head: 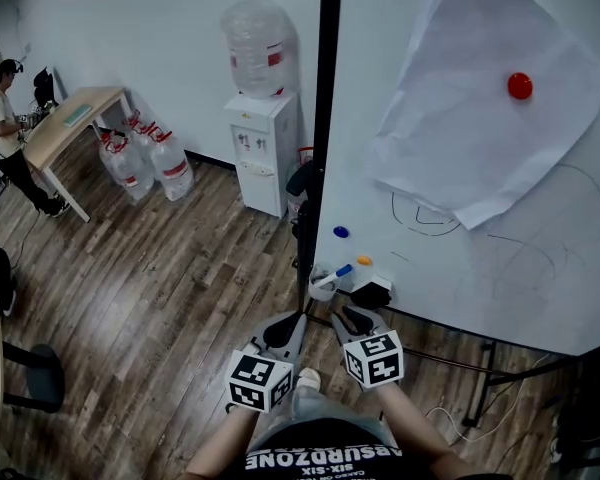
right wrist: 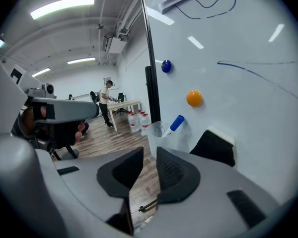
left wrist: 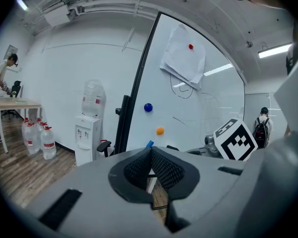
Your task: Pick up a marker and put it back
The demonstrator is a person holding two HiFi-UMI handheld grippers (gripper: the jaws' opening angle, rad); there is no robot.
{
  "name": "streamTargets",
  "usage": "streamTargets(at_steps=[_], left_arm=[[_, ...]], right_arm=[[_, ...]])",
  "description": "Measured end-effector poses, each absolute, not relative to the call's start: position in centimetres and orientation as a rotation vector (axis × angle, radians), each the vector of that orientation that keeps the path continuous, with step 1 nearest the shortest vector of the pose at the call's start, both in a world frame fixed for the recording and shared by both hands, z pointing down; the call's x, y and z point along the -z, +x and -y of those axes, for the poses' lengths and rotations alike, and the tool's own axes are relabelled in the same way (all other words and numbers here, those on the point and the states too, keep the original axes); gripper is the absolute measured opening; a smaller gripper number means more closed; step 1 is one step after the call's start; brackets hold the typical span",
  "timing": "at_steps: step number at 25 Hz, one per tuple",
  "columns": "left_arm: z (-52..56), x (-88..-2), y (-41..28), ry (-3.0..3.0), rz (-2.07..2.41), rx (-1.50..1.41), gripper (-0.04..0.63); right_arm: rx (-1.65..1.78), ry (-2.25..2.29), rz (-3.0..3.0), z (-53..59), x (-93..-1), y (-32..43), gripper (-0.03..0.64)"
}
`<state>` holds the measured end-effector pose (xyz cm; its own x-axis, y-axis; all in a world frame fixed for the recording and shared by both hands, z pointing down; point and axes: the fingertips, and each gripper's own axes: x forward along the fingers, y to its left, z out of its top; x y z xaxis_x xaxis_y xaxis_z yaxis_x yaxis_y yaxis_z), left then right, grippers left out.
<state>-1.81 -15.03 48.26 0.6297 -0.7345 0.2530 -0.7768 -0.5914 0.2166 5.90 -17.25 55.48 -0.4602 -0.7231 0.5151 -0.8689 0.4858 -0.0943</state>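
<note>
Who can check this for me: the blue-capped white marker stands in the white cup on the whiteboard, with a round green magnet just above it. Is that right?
Not quite. The round magnet just above it is orange, not green, as the right gripper view shows. The blue-capped white marker does stand in the white cup on the whiteboard.

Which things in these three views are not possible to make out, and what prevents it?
- Marker body: right gripper view, hidden inside the cup; only its blue end shows.
- Lines on the whiteboard: head view, partly covered by the paper sheet.
- Water dispenser labels: head view, too small to read.
</note>
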Motion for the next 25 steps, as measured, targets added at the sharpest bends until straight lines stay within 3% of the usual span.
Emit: streamTargets(at_steps=[11, 25], left_arm=[[12.3, -48.2, -1.0, 2.56, 1.194, -0.205, 0.008], [10.1, -48.3, -0.3, 2.56, 1.196, -0.208, 0.008]], right_arm=[[-0.452, 1.36, 2.378, 13.7, -53.9, 6.1, -0.002], [-0.388, 1.333, 2.468, 10.4, -51.5, 5.2, -0.003]])
